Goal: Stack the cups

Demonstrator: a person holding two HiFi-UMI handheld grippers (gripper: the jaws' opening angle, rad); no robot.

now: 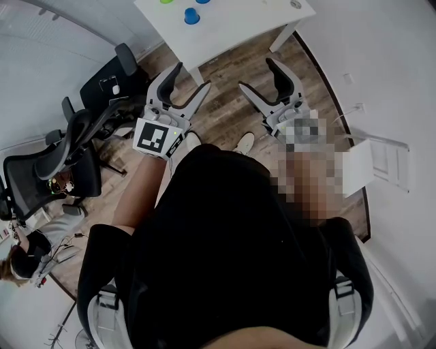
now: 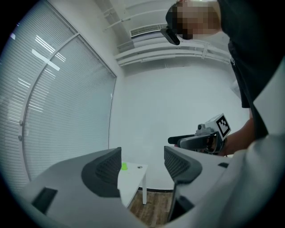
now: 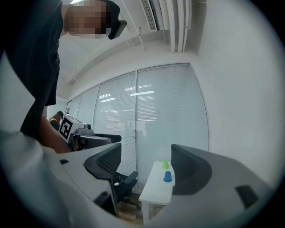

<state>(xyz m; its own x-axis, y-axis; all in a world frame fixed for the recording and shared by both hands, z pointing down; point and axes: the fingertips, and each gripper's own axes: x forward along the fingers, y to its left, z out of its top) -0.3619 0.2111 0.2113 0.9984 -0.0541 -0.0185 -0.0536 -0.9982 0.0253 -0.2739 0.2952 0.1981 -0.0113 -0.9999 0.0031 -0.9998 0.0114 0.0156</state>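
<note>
A white table (image 1: 231, 27) stands ahead of me across the wooden floor. On it sit an upside-down blue cup (image 1: 192, 16) and a green cup (image 1: 165, 1), the latter cut off by the top edge. My left gripper (image 1: 193, 76) and right gripper (image 1: 256, 73) are held side by side at waist height, well short of the table. Both are open with nothing between their jaws. The left gripper view shows open jaws (image 2: 141, 153) framing the green cup (image 2: 124, 166). Between the open jaws (image 3: 146, 153) in the right gripper view stand the blue cup (image 3: 167, 177) and green cup (image 3: 165, 165), far off.
Black office chairs (image 1: 68, 157) (image 1: 112, 75) stand at the left on the wooden floor. A person sits at the lower left (image 1: 27, 252). A white wall with a panel (image 1: 381, 163) runs along the right. Blinds cover the windows (image 3: 147, 111) behind the table.
</note>
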